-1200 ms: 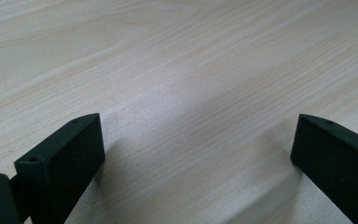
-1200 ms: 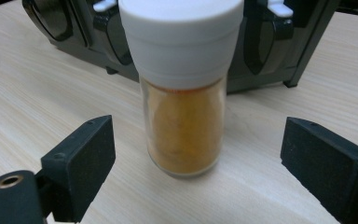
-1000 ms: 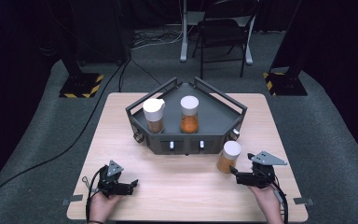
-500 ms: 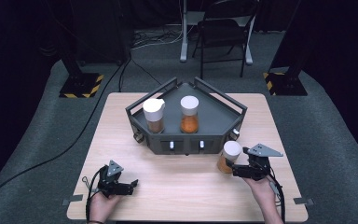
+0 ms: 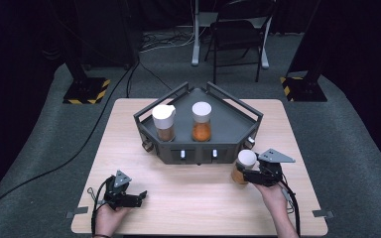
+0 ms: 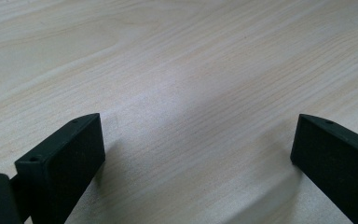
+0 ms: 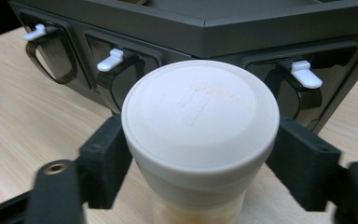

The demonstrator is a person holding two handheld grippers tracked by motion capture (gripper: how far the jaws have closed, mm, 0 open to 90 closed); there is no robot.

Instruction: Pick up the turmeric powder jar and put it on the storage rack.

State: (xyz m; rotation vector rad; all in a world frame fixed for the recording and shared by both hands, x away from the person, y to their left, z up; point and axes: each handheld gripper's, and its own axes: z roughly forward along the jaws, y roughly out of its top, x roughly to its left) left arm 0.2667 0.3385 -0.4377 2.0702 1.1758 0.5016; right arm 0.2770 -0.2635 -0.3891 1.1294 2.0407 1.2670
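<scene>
One white-lidded clear plastic jar of orange-brown contents [image 5: 243,167], upright, long axis vertical, stood on pale wooden table [image 5: 188,198] just off dark grey rack [image 5: 198,148] front-right corner. Jar flanked by right gripper [image 7: 200,163], jaws just closed against it below lid. Left gripper [image 6: 196,154] spread, parked well apart.

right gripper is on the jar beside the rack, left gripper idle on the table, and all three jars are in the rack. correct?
Not quite: only two jars stand in the rack. The third jar is on the table beside it, between the right gripper's fingers, whose jaws have just been closing. The high view shows it. The left gripper idles open.
</scene>
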